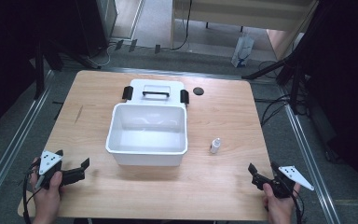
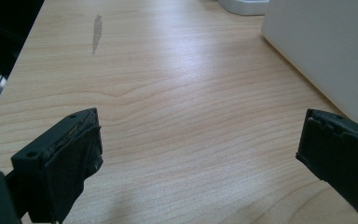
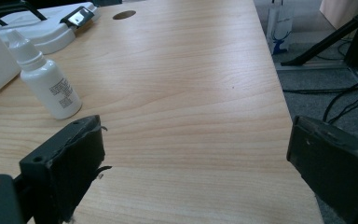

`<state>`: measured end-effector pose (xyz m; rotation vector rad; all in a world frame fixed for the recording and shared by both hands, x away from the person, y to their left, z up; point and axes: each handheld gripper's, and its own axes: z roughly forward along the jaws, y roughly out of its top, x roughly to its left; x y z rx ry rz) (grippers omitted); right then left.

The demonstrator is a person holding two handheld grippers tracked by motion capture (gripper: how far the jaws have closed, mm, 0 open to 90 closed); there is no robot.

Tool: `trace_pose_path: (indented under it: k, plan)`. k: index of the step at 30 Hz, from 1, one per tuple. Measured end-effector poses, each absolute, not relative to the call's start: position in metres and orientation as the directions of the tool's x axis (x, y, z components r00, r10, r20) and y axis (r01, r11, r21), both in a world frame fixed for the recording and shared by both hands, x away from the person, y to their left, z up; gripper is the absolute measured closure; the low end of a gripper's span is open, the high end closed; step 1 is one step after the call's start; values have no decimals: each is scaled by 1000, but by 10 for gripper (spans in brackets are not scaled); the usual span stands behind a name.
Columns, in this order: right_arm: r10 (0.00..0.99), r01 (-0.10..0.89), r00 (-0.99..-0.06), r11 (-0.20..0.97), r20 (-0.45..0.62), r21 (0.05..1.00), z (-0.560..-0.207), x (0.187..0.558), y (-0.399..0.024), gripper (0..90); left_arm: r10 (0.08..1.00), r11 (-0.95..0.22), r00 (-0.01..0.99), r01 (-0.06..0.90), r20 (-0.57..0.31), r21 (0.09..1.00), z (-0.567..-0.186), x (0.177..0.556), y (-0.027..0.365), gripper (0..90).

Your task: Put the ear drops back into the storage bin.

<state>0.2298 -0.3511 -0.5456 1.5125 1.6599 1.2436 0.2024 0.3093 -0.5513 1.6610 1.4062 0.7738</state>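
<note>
High view: both grippers rest at the near table edge, left gripper (image 1: 72, 169) and right gripper (image 1: 264, 171), jaws wide apart and empty. The dropper bottle (image 1: 215, 146) stands untouched just right of the open white bin (image 1: 147, 157); all handling remains.

Smooth pale wood table (image 1: 223, 121); glossy white plastic box (image 1: 147, 135); beside the box, a white plastic bottle (image 3: 49, 81) with paper label.
</note>
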Motion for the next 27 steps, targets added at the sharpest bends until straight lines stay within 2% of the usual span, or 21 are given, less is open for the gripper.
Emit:
trace_pose_path:
  k: [9,13,20,27]
  plan:
    - [966,468,-196,-61,171,882,-546,233,-350,59,979,-47,194,486,-55,873,-551,202,310,3]
    - [955,517,-239,-28,176,856,-545,235,-350,62,979,-41,193,486,-61,873,-551,202,310,3]
    - [934,616,-346,150,94,773,-541,242,-336,65,979,-47,195,487,-56,872,-551,202,310,3]
    - [914,661,-406,283,14,695,-525,251,-328,66,979,-51,198,488,-53,871,-551,203,310,3]
